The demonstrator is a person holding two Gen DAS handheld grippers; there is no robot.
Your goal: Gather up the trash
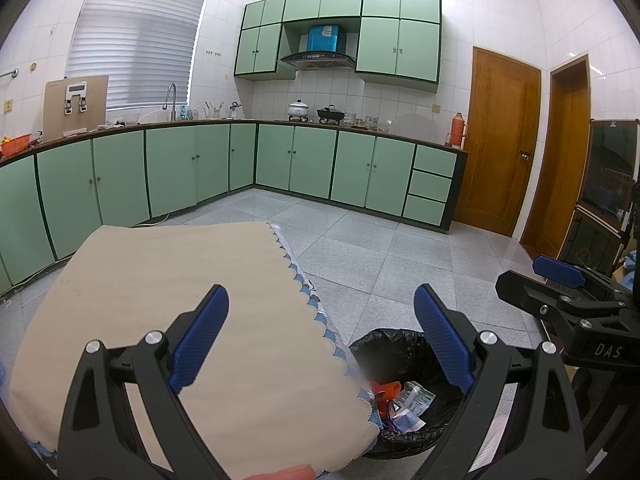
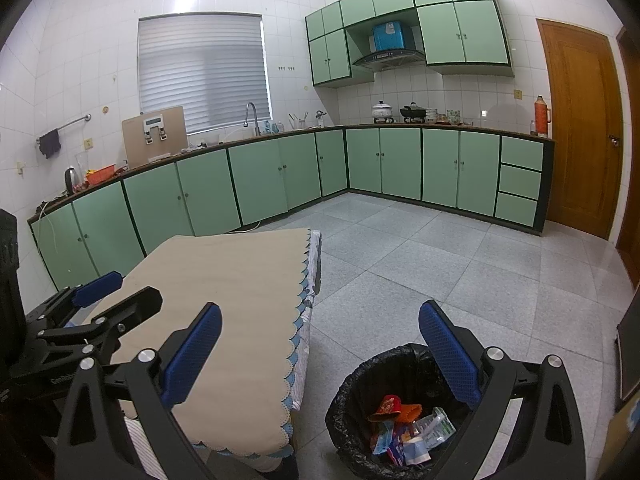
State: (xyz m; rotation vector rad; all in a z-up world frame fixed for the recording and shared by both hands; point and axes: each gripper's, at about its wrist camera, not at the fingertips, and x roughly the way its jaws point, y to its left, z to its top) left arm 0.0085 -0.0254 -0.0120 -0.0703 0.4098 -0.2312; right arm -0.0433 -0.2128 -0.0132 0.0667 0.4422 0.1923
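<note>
Two empty grippers (image 1: pixel 320 336) (image 2: pixel 320 356), one bin (image 2: pixel 360 396)

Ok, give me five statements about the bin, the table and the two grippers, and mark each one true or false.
1. The trash bin is lined with a black bag. True.
2. The bin is empty. False: colourful wrappers lie inside it.
3. The left gripper is clamped on a wrapper. False: its fingers are spread apart with nothing between them.
4. The table is covered with a beige cloth with a scalloped edge. True.
5. The right gripper is shut. False: its fingers stand wide open, above the bin and the table edge.
</note>
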